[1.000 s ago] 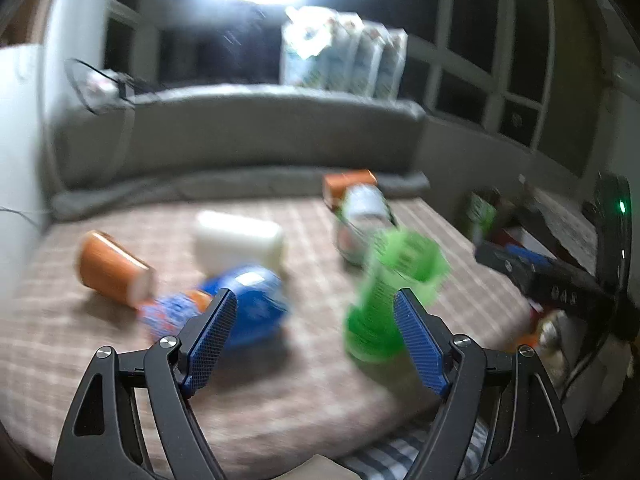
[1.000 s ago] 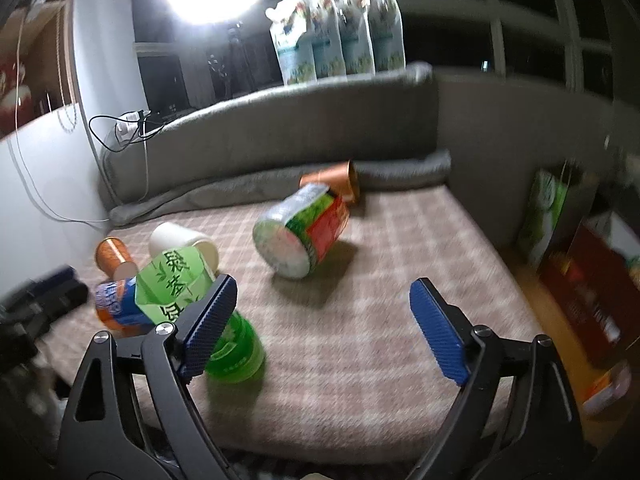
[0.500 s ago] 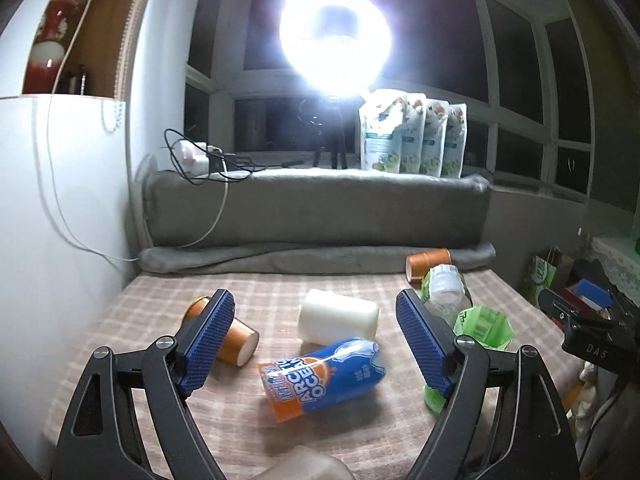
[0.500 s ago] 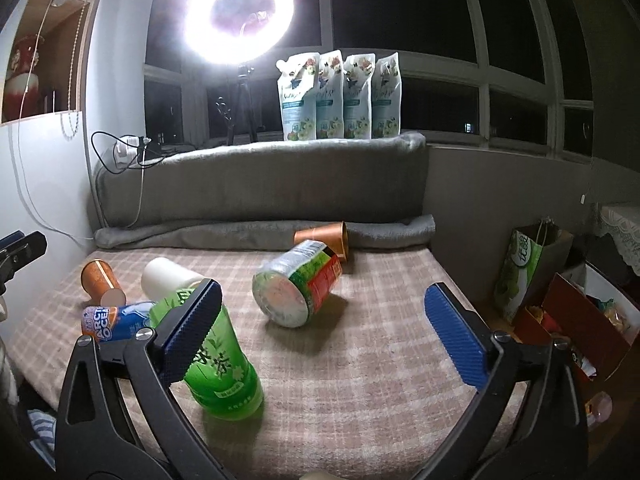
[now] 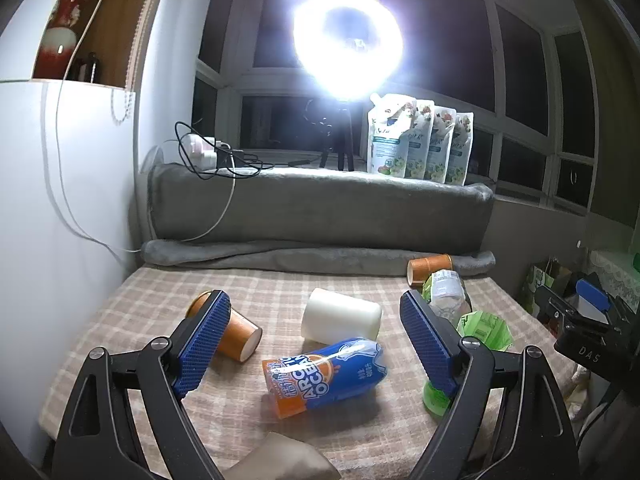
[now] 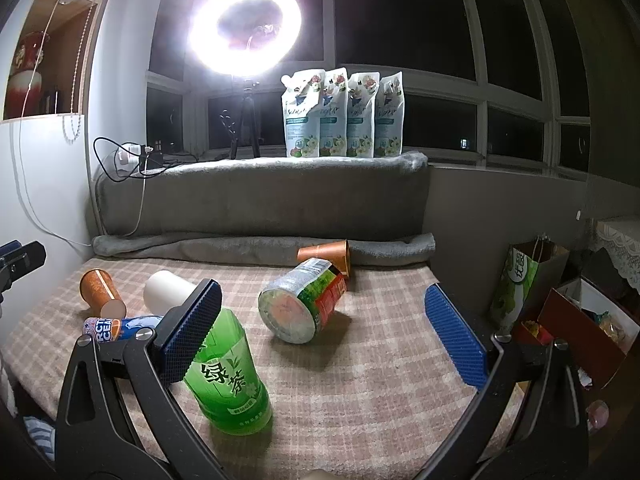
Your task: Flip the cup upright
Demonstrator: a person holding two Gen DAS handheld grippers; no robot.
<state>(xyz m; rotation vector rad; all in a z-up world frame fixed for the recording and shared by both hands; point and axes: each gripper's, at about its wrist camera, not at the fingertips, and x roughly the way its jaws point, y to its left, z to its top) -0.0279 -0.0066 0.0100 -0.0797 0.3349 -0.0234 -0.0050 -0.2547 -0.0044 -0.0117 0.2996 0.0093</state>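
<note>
on checked cloth (image 6: 380, 380) green cup (image 6: 230, 380) upright, top hidden behind right gripper (image 6: 324, 334); both jaws wide, empty.

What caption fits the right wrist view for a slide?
Open right gripper faces a standing green plastic tea cup among four fallen cups on the checked cloth.

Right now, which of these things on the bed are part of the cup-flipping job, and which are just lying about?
Part of the job:
green cup, standing
blue-and-orange cup, on its side
white cup, on its side
orange cup, on its side
red-and-green cup, on its side
copper cup, on its side

Just lying about:
ring light
four pouches
grey blanket
paper bag
</note>
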